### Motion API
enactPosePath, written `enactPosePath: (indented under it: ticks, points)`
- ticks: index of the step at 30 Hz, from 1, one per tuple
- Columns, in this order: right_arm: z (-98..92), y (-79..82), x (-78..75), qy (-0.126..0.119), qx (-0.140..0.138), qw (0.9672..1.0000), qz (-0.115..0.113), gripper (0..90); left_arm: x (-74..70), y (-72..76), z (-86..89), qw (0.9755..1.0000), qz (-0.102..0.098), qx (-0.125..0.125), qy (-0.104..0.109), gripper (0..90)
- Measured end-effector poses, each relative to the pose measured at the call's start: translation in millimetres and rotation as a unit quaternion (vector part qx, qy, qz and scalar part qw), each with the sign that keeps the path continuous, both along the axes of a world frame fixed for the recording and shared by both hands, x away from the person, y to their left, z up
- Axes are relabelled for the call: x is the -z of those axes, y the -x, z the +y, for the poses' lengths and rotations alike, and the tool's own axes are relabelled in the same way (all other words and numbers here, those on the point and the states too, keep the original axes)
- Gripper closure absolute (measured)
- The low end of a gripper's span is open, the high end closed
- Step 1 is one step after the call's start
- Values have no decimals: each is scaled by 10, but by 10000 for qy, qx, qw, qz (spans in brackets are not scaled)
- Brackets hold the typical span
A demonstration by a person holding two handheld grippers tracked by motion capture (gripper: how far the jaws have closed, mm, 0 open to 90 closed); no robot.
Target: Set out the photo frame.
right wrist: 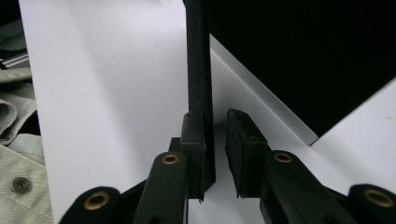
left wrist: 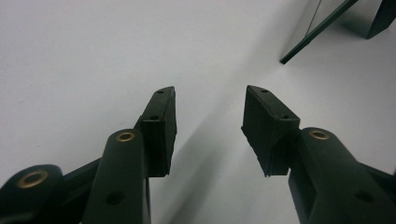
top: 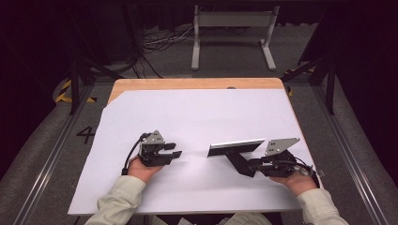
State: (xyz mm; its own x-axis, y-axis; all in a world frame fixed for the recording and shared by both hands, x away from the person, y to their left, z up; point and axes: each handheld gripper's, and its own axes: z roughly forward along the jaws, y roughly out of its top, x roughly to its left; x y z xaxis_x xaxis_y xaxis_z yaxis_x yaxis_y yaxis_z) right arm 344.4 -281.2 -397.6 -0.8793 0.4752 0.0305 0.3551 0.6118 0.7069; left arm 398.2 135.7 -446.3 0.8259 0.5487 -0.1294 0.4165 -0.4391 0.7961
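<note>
The flat black panel with a folding stand leg (top: pixel 237 149) sits lower right of centre on the white-covered worktop (top: pixel 197 117), long axis left-right. The right gripper (top: pixel 256 165) is nearer, jaws slightly parted around the leg, one pad touching; the left gripper (top: pixel 174 150) waits open and empty.

Your surface (top: pixel 141 84) looks like smooth wood under a flat, dull white paper sheet (top: pixel 197 117). The black stand (top: pixel 239 161) looks matt, its panel (top: pixel 237 146) shiny. Your sleeve (top: pixel 119 197) is soft cloth.

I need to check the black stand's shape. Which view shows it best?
The high view: the whole stand shows, panel and black leg, on the white sheet. The right gripper view shows its leg between open jaws; the left gripper view shows one corner.
</note>
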Motion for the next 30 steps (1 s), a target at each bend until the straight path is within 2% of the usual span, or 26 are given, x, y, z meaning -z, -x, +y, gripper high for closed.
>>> enactPosePath:
  ticks: [6, 8, 10, 12, 16, 22, 30]
  points:
    - [-105, 54, -74, -96, 151, 9997, -160, 746, -36, 16, -38, 10000, -44, 63, 17, 539]
    - [-126, 67, -87, -108, 194, 9996, -193, 746, -59, 13, -59, 9999, -60, 94, 0, 566]
    - [-236, 110, -130, -290, 369, 9985, -288, 748, -87, 5, -99, 9999, -77, 142, -7, 586]
    - [-272, 123, -143, -359, 443, 9979, -293, 750, -104, -1, -146, 9997, -80, 205, -44, 599]
    - [-391, 170, -194, -368, 623, 9966, -398, 750, -133, -3, -234, 9993, -60, 347, -77, 657]
    - [-546, 169, -205, -449, 914, 9935, -516, 750, -154, 21, -305, 9984, -152, 528, -97, 727]
    - [-570, 137, -158, -407, 1084, 9916, -575, 754, -159, 30, -339, 9993, -121, 335, -146, 816]
